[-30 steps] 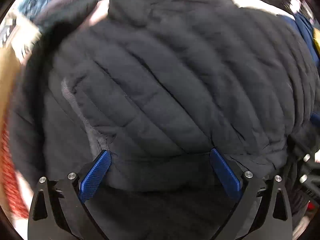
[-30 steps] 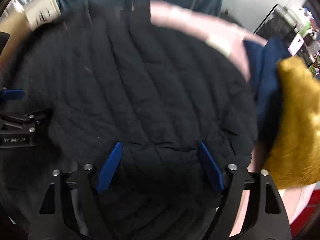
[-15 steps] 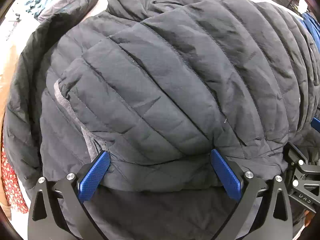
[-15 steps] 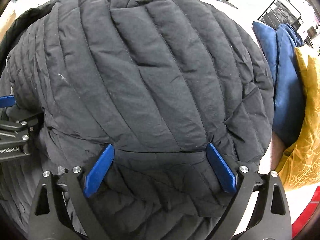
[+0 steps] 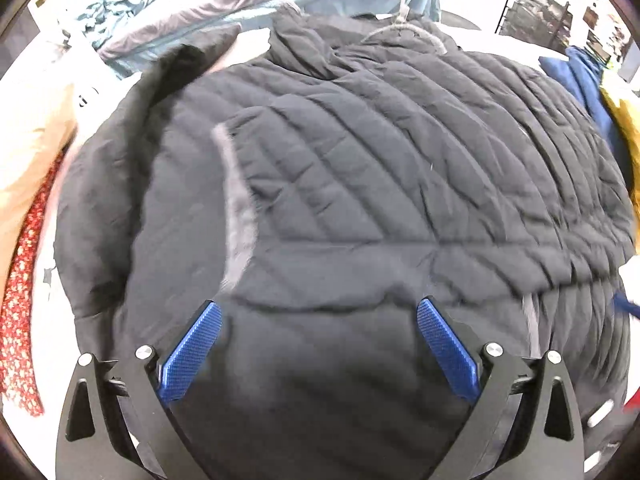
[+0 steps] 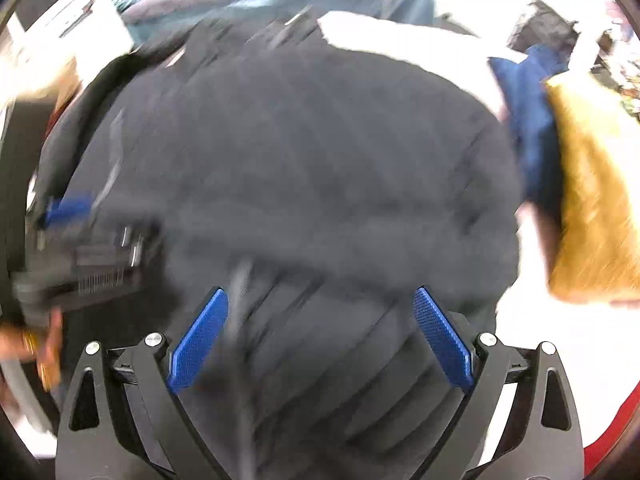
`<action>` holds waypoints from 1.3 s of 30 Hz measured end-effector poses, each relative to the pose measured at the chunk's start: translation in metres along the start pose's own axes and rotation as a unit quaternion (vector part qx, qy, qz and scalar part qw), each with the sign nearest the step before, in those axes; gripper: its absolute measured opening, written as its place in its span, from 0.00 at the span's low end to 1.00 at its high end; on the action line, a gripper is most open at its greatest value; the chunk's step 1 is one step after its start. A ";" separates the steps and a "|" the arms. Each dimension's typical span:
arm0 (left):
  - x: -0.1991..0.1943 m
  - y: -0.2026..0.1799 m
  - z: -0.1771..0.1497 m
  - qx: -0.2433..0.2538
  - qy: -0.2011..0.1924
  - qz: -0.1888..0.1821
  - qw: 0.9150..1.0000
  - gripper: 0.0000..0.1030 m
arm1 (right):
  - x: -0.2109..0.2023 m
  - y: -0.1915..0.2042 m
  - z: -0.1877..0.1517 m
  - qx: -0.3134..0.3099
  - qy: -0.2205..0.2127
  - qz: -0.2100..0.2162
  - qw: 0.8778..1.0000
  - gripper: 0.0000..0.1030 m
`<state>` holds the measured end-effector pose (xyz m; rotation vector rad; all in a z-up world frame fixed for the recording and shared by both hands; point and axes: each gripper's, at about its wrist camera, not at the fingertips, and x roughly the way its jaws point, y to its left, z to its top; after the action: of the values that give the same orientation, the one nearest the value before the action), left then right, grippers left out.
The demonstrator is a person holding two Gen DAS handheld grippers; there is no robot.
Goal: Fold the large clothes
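A large black quilted puffer jacket point(image 5: 360, 184) lies folded on the white table and fills both views; it also shows in the right wrist view point(image 6: 304, 168). My left gripper point(image 5: 318, 344) is open above the jacket's near edge, holding nothing. My right gripper point(image 6: 320, 332) is open over the jacket's near part, holding nothing. The left gripper shows blurred at the left of the right wrist view point(image 6: 80, 240). A grey lining strip point(image 5: 236, 208) shows along a folded edge.
A navy garment point(image 6: 528, 120) and a mustard-yellow cloth point(image 6: 592, 200) lie to the right. A teal and grey garment point(image 5: 256, 12) lies beyond the jacket. A red patterned cloth point(image 5: 20, 300) and a beige item point(image 5: 28, 140) lie at the left.
Both grippers have pulled back and up from the jacket, so more of it and the table show. The jaws stay open. The jacket lies flatter now.
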<state>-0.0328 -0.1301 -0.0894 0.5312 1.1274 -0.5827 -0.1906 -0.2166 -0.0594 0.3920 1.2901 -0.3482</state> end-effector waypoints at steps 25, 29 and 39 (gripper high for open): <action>0.049 0.140 0.154 0.032 0.028 0.106 0.993 0.61 | 0.048 0.008 -0.031 0.054 0.089 -0.016 0.994 0.95; 0.069 0.157 0.157 0.004 0.058 0.096 0.994 0.38 | 0.053 0.004 -0.021 0.046 0.100 -0.012 0.994 0.95; -0.037 0.163 0.118 -0.055 -0.058 -0.099 0.992 0.10 | 0.064 0.007 -0.021 0.045 0.096 -0.015 0.994 0.95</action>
<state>0.1442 -0.0820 0.0011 0.2881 1.1016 -0.7105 -0.1900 -0.2024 -0.1258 0.4915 1.4720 -0.4030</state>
